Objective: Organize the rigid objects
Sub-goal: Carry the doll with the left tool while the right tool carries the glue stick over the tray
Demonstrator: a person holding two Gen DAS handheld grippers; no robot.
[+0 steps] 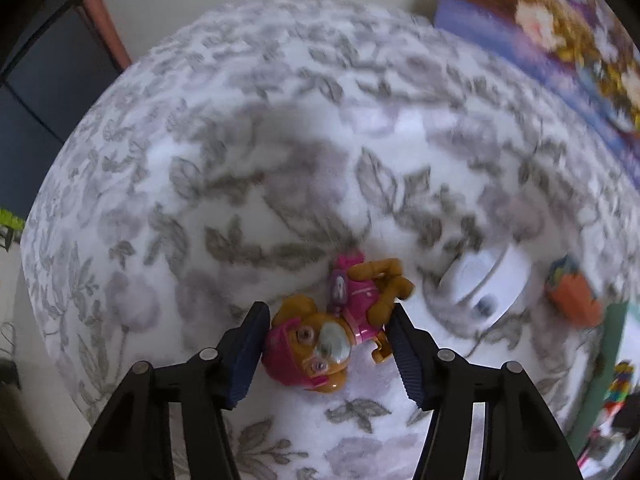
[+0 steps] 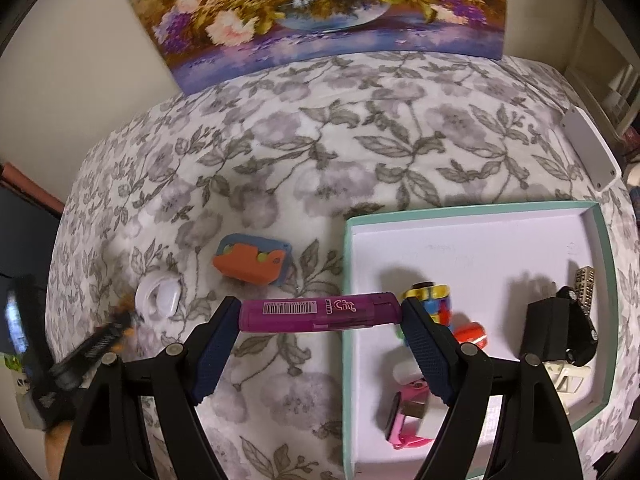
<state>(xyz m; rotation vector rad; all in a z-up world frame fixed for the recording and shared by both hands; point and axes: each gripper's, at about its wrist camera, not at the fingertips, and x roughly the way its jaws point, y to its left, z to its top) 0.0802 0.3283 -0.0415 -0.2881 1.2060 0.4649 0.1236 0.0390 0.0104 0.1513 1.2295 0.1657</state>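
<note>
Left wrist view: the left gripper (image 1: 326, 354) straddles a brown-and-pink toy pup (image 1: 336, 324) lying on the floral tablecloth (image 1: 240, 160); whether its fingers grip it I cannot tell. Right wrist view: the right gripper (image 2: 320, 330) clamps a purple marker (image 2: 320, 312) endwise, hanging across the teal-rimmed tray (image 2: 600, 216) edge, with bare cloth to its left.

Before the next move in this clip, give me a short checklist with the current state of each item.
1. Right gripper holds the purple marker: ok, clamped end to end between the pads.
2. Marker is over the tray: not ok, most of it hangs over the floral cloth, only the cap end crosses the rim.
3. Tray has free space: ok, the far half is bare.
4. Left gripper straddles the dog figure: ok, a finger on each side.
5. Left grip is closed on the figure: cannot tell, contact at the pads is unclear and the view is blurred.
6. The white round object clears the left gripper: ok.
</note>
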